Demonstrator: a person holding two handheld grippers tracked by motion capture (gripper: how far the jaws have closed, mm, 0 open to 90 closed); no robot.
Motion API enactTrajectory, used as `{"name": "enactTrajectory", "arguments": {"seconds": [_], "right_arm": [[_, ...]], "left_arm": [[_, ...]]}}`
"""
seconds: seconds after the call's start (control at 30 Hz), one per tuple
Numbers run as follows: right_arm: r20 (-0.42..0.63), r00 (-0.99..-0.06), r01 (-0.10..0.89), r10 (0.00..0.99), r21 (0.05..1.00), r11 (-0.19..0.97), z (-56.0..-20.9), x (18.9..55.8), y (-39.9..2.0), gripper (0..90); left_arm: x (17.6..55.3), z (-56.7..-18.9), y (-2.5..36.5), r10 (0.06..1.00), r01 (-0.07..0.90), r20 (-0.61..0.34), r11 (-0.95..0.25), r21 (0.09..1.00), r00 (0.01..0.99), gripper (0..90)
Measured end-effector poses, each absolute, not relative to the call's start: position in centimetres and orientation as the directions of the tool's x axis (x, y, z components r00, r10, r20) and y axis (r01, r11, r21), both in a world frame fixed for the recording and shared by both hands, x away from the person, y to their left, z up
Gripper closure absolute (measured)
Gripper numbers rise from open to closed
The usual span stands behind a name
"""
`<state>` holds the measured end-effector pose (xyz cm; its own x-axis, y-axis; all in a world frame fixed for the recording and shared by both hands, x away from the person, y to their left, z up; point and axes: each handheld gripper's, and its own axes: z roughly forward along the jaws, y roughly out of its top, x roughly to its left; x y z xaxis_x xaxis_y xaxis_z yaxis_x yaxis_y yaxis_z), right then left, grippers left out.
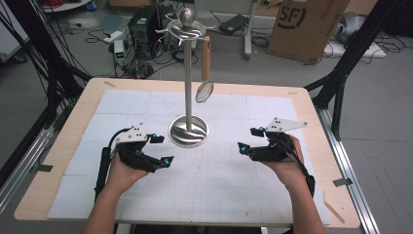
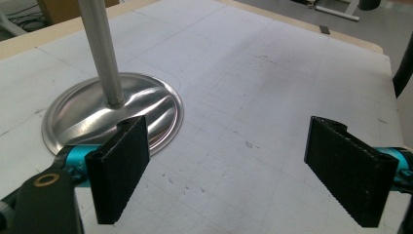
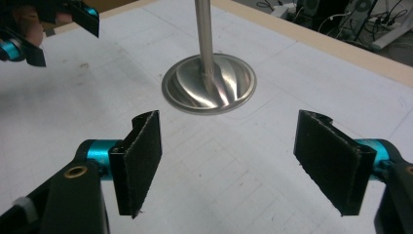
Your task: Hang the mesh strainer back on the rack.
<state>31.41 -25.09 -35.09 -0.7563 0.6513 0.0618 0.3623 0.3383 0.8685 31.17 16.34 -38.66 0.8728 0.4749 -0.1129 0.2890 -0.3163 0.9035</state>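
A steel stand rises from a round base (image 1: 188, 130) in the middle of the white mat, and hooks ring the top of its pole (image 1: 187, 73). From one hook hangs a small strainer (image 1: 205, 91) by its wooden handle. My left gripper (image 1: 162, 149) rests low on the mat just left of the base, open, with nothing between its jaws. In the left gripper view (image 2: 234, 170) the base (image 2: 87, 117) lies close ahead on the left. My right gripper (image 1: 248, 139) is right of the base, also open with nothing in it; the right gripper view (image 3: 234, 161) faces the base (image 3: 209, 85).
The white gridded mat (image 1: 219, 185) covers a wooden table (image 1: 58, 161). Black frame struts (image 1: 341, 83) stand at the right rear corner. A cardboard box (image 1: 304, 24), a computer tower (image 1: 146, 29) and cables lie on the floor behind. My left gripper (image 3: 53, 24) shows far left in the right gripper view.
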Motion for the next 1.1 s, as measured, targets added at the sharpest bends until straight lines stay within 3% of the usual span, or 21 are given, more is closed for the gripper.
{"name": "enactTrajectory", "arguments": {"seconds": [1.1], "right_arm": [[0.102,-0.738,0.416,0.667,0.847,0.331,-38.5,30.0,-26.0,20.9]], "left_arm": [[31.0,-38.6,16.4,0.471,0.286,-0.111,-0.319,0.904,0.875,17.2]]}}
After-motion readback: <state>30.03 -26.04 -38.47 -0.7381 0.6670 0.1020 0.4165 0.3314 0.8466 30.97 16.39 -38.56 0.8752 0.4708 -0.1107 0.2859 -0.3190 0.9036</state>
